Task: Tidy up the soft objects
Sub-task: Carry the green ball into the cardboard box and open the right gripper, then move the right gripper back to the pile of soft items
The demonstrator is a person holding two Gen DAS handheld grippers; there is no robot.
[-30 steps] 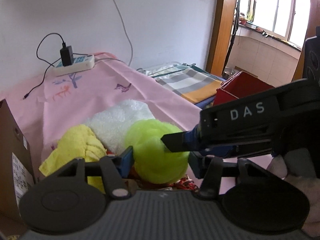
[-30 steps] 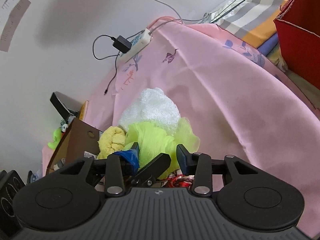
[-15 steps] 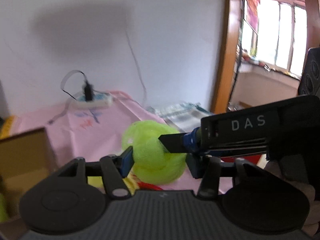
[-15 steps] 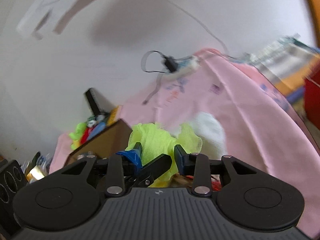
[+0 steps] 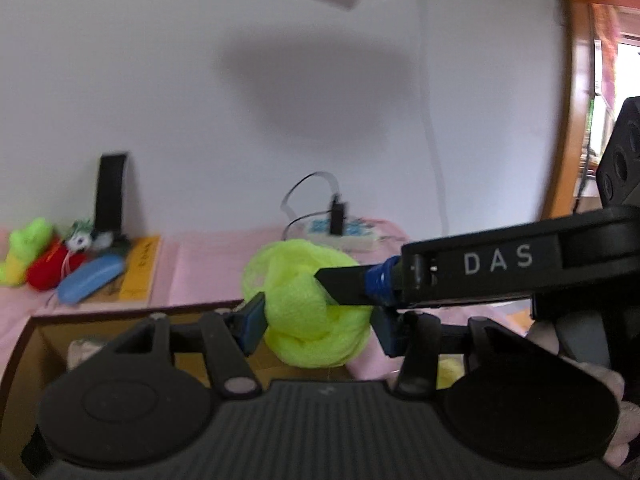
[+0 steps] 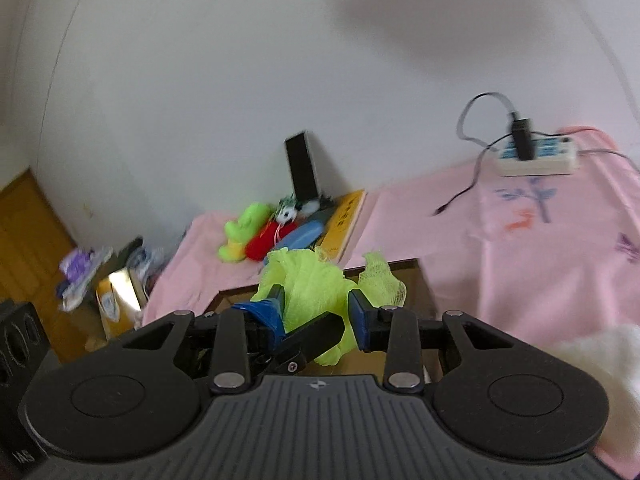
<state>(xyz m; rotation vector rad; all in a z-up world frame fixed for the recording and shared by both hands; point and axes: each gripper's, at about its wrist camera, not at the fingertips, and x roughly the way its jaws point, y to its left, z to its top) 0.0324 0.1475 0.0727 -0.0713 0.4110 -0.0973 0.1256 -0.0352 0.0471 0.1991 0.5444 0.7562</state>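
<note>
A lime-green mesh bath pouf (image 5: 308, 320) hangs between both grippers, above the open top of a brown cardboard box (image 5: 120, 316). My left gripper (image 5: 318, 326) is shut on the pouf, its blue pads pressed into both sides. The right gripper's black finger (image 5: 344, 288) reaches in from the right and bites the same pouf. In the right wrist view the pouf (image 6: 312, 280) sits between the pads of my right gripper (image 6: 316, 312), whose jaws are closing on it. The left gripper's finger (image 6: 316, 334) crosses just below. The box rim (image 6: 400, 266) lies behind the pouf.
Beyond the box, green (image 6: 240, 232) and red soft toys, a blue case and a yellow book (image 5: 140, 276) lie by the wall on the pink cloth. A power strip (image 6: 536, 160) sits at the back right. A white fluffy cloth (image 6: 592, 372) lies at the right.
Both grippers have lifted the green pouf off the pile of white and yellow cloths and carried it left, over the cardboard box. The right wrist has rolled closer to level.
</note>
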